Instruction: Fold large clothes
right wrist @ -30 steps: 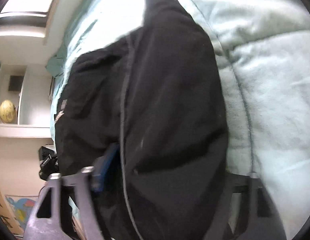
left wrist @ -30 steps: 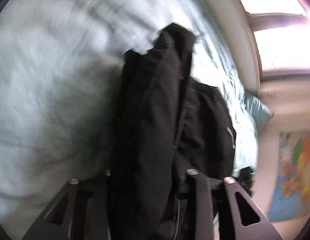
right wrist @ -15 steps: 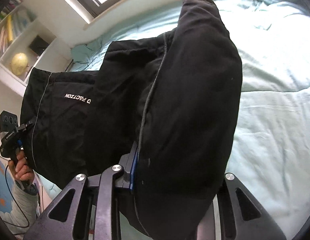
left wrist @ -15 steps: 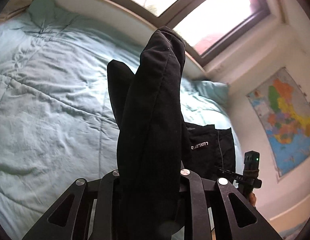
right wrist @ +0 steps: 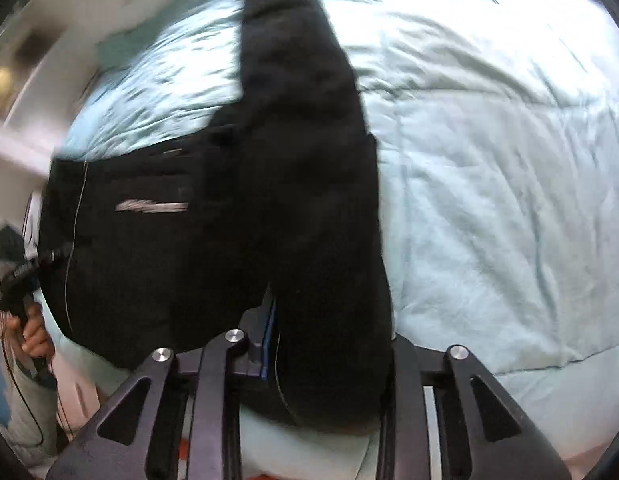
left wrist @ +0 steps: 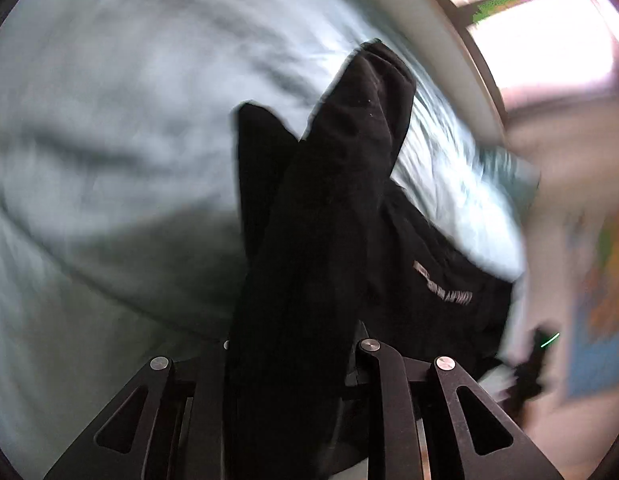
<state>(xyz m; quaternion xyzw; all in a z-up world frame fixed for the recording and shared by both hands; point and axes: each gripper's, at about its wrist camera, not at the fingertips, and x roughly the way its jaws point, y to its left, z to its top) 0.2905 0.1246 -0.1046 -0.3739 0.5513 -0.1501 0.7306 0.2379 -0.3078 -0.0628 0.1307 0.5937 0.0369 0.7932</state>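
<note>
Pale-blue quilted bed [right wrist: 489,200] — bright window [left wrist: 545,44] beyond.

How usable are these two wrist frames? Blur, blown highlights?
Left wrist: heavy motion smear over the bedspread and wall map; window clipped white; black garment and its lettering soft. Right wrist: sharper, quilt seams legible on the right, but the shelf corner is streaked and the top right of the bedspread is overexposed. Both show strong fisheye bending at the rim.

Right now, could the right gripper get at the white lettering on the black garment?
Probably not. The right gripper is shut on the black garment, and the white lettering lies off to its left on the stretched part, so it would have to let go first.
</note>
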